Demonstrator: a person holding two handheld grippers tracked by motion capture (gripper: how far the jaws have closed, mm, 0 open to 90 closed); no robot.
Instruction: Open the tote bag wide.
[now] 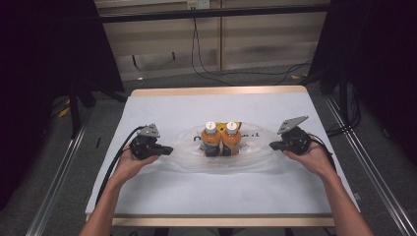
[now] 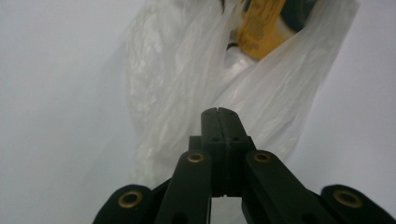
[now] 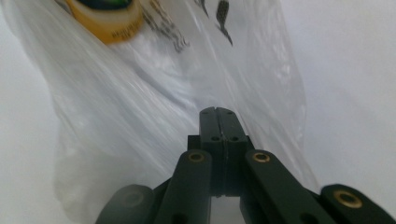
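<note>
At the left of the table (image 1: pixel 162 105), the left gripper (image 1: pixel 167 150) lies low in the person's hand, jaws pressed together with nothing visibly between them. In the left gripper view its closed tips (image 2: pixel 219 113) sit over the near edge of the clear plastic bag (image 2: pixel 187 88), which spreads ahead of them and rises toward the yellow-labelled bottles (image 2: pixel 261 28) up and to the right. Whether film is caught in the seam cannot be told.

The bag (image 1: pixel 223 152) lies flattened between the two grippers, with the two orange bottles (image 1: pixel 221 137) standing side by side at its middle (white caps up), so each gripper faces one loose end. That placing suits taking the bag by both sides at once.

The right gripper (image 1: pixel 272 146) points inward from the other side, its jaws likewise pressed shut. Its own view shows the tips (image 3: pixel 217 112) over crinkled film (image 3: pixel 140 107), a bottle's base (image 3: pixel 105 21) ahead and to the upper left; I judge both hands are poised at the bag's ends before lifting or opening it.
</note>
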